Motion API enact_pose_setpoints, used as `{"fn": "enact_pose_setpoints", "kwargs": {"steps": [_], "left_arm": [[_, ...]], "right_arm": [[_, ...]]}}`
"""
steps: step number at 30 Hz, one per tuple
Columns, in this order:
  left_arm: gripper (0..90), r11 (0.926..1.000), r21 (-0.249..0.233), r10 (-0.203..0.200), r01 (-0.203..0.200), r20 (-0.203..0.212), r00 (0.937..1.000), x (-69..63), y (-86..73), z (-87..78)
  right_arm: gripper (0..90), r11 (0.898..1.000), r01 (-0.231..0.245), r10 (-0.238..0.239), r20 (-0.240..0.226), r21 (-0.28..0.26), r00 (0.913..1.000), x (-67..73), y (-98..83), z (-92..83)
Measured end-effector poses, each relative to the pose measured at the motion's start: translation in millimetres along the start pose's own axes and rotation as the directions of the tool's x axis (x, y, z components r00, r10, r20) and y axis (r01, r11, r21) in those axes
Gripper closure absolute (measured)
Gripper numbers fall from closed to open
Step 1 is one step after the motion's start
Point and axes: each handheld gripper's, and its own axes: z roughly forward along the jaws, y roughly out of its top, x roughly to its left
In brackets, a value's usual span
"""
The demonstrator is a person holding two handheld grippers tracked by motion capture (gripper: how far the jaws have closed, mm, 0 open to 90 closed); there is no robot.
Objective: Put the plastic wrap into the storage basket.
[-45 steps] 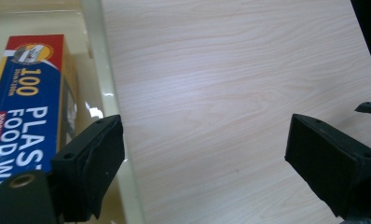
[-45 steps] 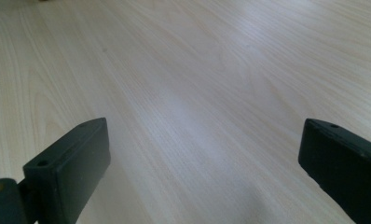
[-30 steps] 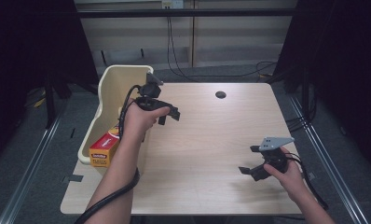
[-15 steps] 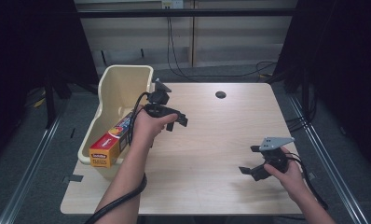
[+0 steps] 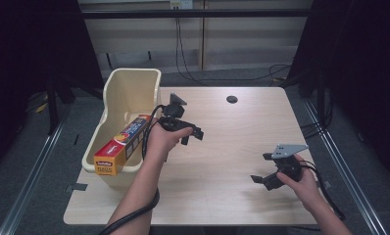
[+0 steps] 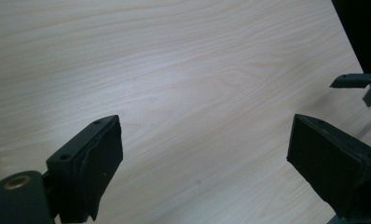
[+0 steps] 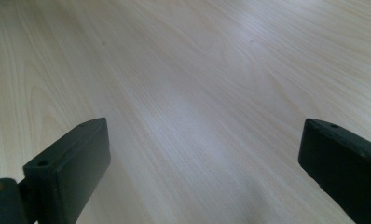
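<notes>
Box in the bin at your left, both grippers empty over bare table.

At the far left, the long cardboard foil-wrap box (image 5: 122, 145) lies slanted in the cream plastic bin (image 5: 129, 88), its yellow end propped on the bin's near rim and poking out over it. Just beside it to the right, your left gripper (image 5: 189, 135) hovers above the wooden table (image 5: 232, 147), jaws spread wide with nothing between them. Further right, near the table's front edge, your right gripper (image 5: 261, 180) rests low, jaws likewise wide apart and empty. The box looks light and stiff, though its thin card walls would likely dent under a hard squeeze and the glossy print may slip. Take it across the narrow sides near the middle of its length, so it does not swing.
</notes>
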Motion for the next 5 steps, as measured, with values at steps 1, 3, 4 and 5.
{"fn": "enact_pose_setpoints", "kwargs": {"steps": [1, 3, 4, 5], "left_arm": [[10.1, 1.0000, -0.005, -0.001, 0.001, 0.001, 1.0000, -0.1, -0.7, 1.6], [10.1, 1.0000, 0.000, 0.002, -0.002, 0.008, 1.0000, -0.8, -2.4, 4.8], [10.1, 1.0000, 0.001, 0.001, -0.001, 0.009, 1.0000, -0.9, -3.4, 6.3], [10.1, 1.0000, 0.001, 0.006, -0.006, 0.006, 1.0000, -1.3, -4.4, 8.2]], "right_arm": [[2.1, 1.000, 0.003, -0.003, 0.000, 0.000, 1.0000, 0.0, 0.0, 0.1], [2.1, 1.000, 0.006, -0.006, -0.009, 0.004, 0.9999, 0.0, -0.2, 0.5], [2.1, 1.000, 0.008, -0.008, -0.009, 0.005, 0.9999, -0.1, -0.2, 0.7], [2.1, 1.000, 0.005, -0.005, -0.006, 0.007, 1.0000, 0.2, -0.3, 0.9]]}}
